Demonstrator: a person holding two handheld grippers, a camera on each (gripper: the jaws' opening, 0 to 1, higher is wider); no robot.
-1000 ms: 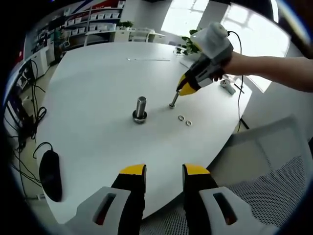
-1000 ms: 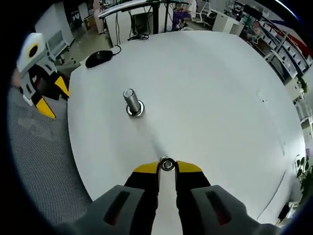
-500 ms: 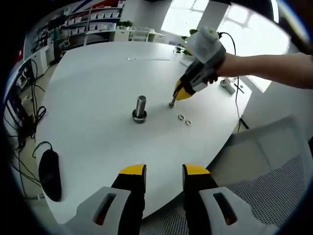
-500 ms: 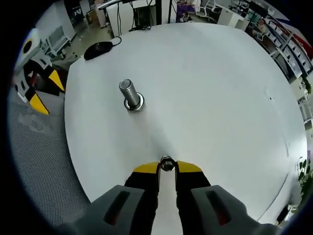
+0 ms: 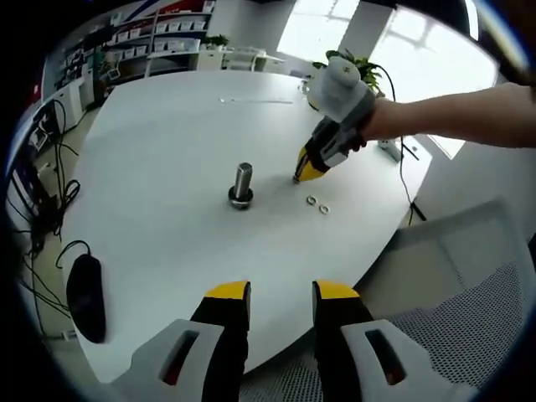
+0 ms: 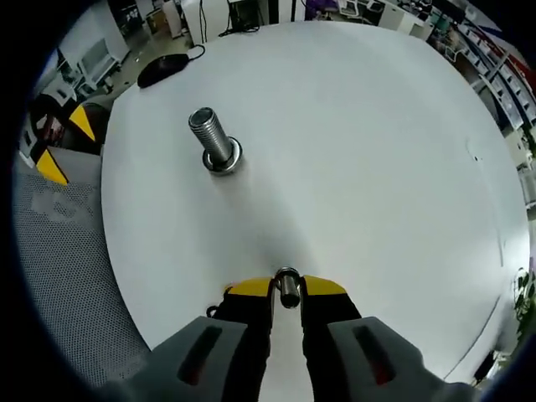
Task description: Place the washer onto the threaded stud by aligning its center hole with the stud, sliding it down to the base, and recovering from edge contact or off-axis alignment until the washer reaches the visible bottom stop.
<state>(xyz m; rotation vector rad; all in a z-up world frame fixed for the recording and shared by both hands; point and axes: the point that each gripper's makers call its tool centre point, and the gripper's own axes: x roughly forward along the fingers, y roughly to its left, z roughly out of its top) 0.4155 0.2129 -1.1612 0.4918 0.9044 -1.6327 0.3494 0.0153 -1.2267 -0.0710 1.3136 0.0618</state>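
Between right fingers [image 6: 286,287]: small bolt [image 6: 288,286].

Silver threaded stud [image 6: 211,142], white table [image 6: 360,159], black mouse [image 5: 85,299], yellow-tipped jaws.

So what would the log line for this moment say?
right claw: shut on small metal bolt | left claw: open | large threaded steel stud: bare
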